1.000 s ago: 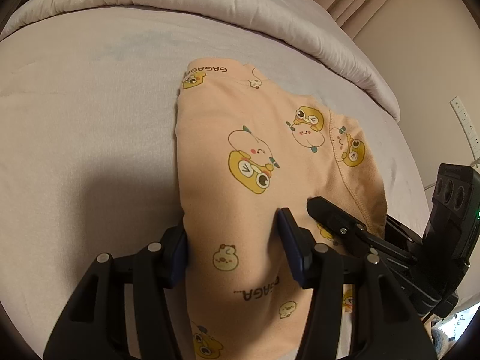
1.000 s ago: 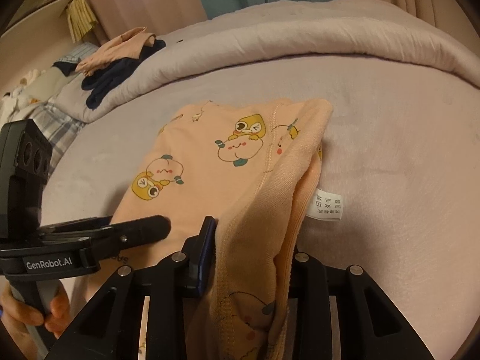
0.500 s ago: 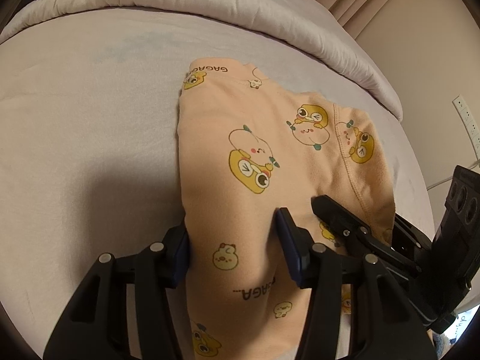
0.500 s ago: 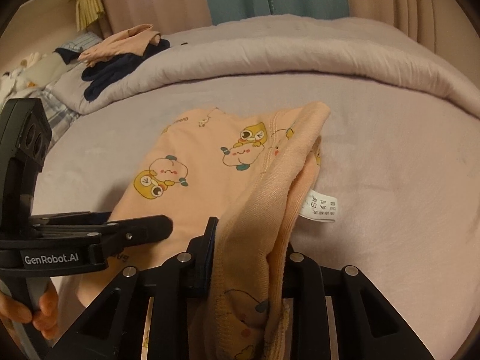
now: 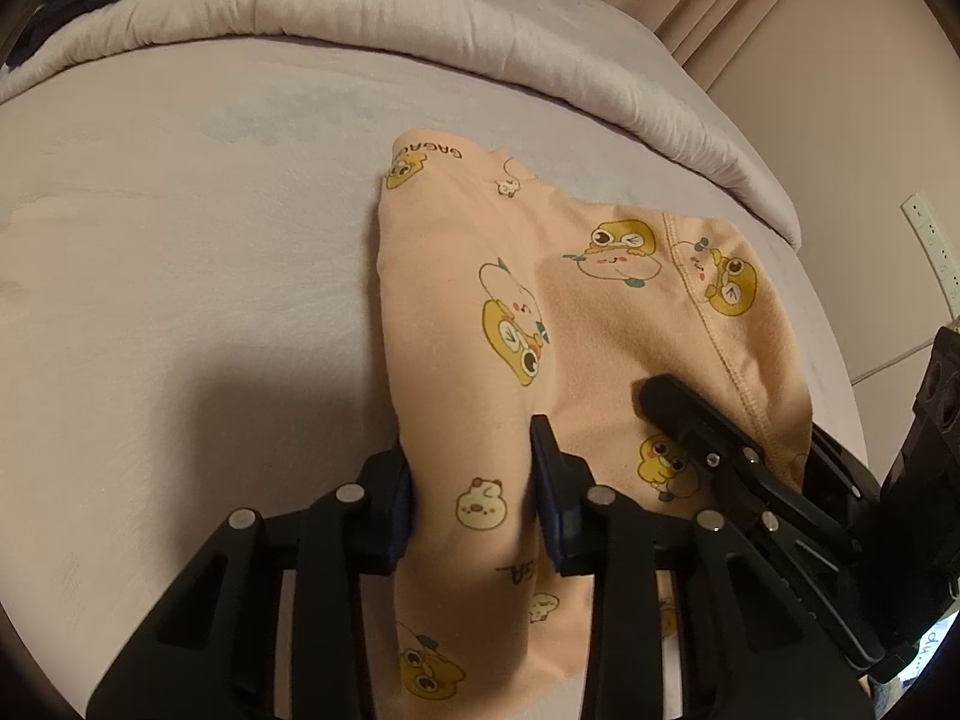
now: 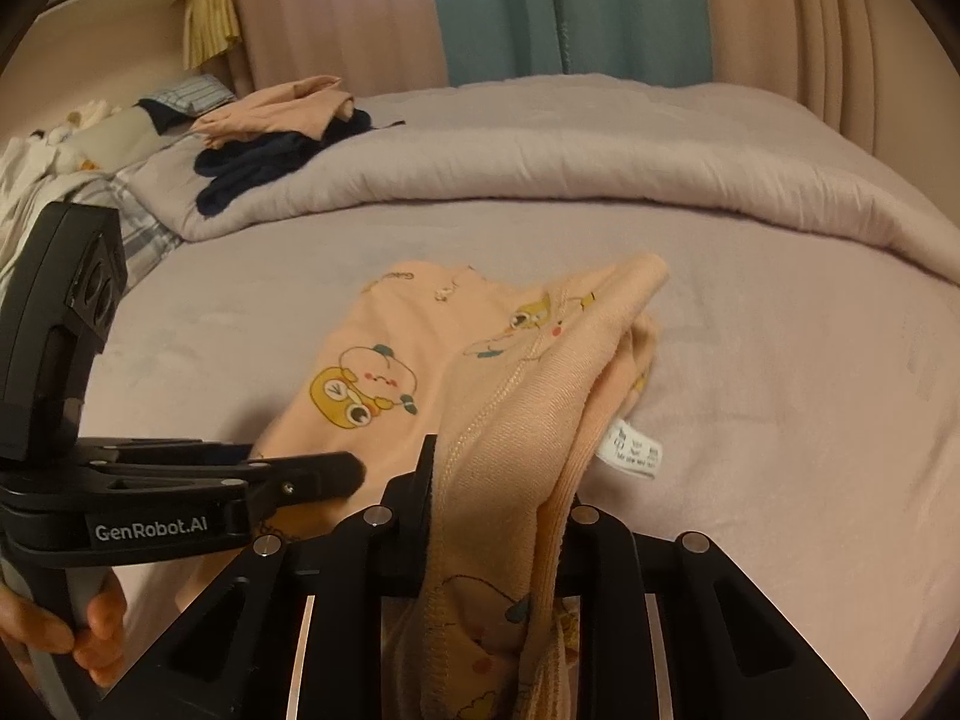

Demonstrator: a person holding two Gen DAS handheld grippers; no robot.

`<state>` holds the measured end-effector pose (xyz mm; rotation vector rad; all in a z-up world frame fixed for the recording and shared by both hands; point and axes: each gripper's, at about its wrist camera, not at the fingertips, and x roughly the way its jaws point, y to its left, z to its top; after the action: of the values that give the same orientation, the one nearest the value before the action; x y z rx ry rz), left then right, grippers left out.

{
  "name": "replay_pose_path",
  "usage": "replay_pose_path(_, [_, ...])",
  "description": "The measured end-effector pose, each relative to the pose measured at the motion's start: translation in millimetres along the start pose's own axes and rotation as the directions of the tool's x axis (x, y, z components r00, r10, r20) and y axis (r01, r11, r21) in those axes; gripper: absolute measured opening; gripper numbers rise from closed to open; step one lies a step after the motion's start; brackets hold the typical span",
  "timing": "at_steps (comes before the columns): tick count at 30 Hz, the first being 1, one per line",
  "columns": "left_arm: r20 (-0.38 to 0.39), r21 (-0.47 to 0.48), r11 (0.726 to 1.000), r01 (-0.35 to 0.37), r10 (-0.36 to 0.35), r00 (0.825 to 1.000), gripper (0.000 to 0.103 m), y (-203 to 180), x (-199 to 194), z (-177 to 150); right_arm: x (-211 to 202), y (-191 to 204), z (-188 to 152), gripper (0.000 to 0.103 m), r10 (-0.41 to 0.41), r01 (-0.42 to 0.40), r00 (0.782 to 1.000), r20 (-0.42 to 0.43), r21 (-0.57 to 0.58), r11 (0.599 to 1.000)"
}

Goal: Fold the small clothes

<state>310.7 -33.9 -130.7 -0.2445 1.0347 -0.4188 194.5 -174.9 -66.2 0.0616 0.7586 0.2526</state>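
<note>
A small peach garment with yellow cartoon prints (image 5: 540, 276) lies partly folded on the lilac bed sheet (image 5: 180, 270). My left gripper (image 5: 474, 474) is shut on its near left edge and holds it lifted. My right gripper (image 6: 498, 480) is shut on the bunched waistband side of the garment (image 6: 528, 396), whose white care label (image 6: 633, 450) hangs out. The right gripper also shows in the left wrist view (image 5: 708, 444), and the left gripper shows in the right wrist view (image 6: 300, 474). The garment's far end rests on the sheet.
A rolled lilac duvet (image 6: 540, 168) runs across the back of the bed. A pile of peach and navy clothes (image 6: 282, 132) lies on it at the back left. Curtains (image 6: 570, 6) hang behind. A wall with a power strip (image 5: 930, 240) is to the right.
Both grippers have risen and moved toward the far end with the near edge of the garment; the views tilt up and more of the room shows.
</note>
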Motion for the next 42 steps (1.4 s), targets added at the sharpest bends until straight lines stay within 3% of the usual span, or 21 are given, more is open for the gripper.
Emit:
replay_pose_path(11, [0.074, -0.012, 1.0, -0.014, 0.015, 0.997, 0.034, 19.5, -52.3, -7.9, -20.8, 40.4, 11.9, 0.025, 0.037, -0.033, 0.998, 0.042, -0.075, 0.997])
replay_pose_path(21, [0.118, -0.064, 0.997, -0.053, 0.061, 0.991, 0.034, 61.6, -105.1, -22.5, -25.7, 90.0, 22.6, 0.025, 0.106, -0.098, 0.993, 0.047, -0.134, 0.986])
replay_pose_path(30, [0.098, -0.123, 0.986, -0.115, 0.127, 0.987, 0.034, 102.5, -117.4, -48.0, -2.7, 126.1, 8.9, 0.025, 0.155, -0.158, 0.987, -0.034, -0.146, 0.977])
replay_pose_path(36, [0.034, -0.172, 0.975, -0.143, 0.151, 0.988, 0.034, 122.3, -103.6, -66.0, 25.8, 126.7, -6.9, 0.025, 0.173, -0.186, 0.972, -0.162, -0.07, 0.98])
replay_pose_path(42, [0.026, -0.174, 0.972, -0.158, 0.165, 0.986, 0.039, 125.9, -106.1, -73.3, 30.7, 114.9, -15.0, 0.028, 0.195, -0.198, 0.954, -0.228, 0.009, 0.98])
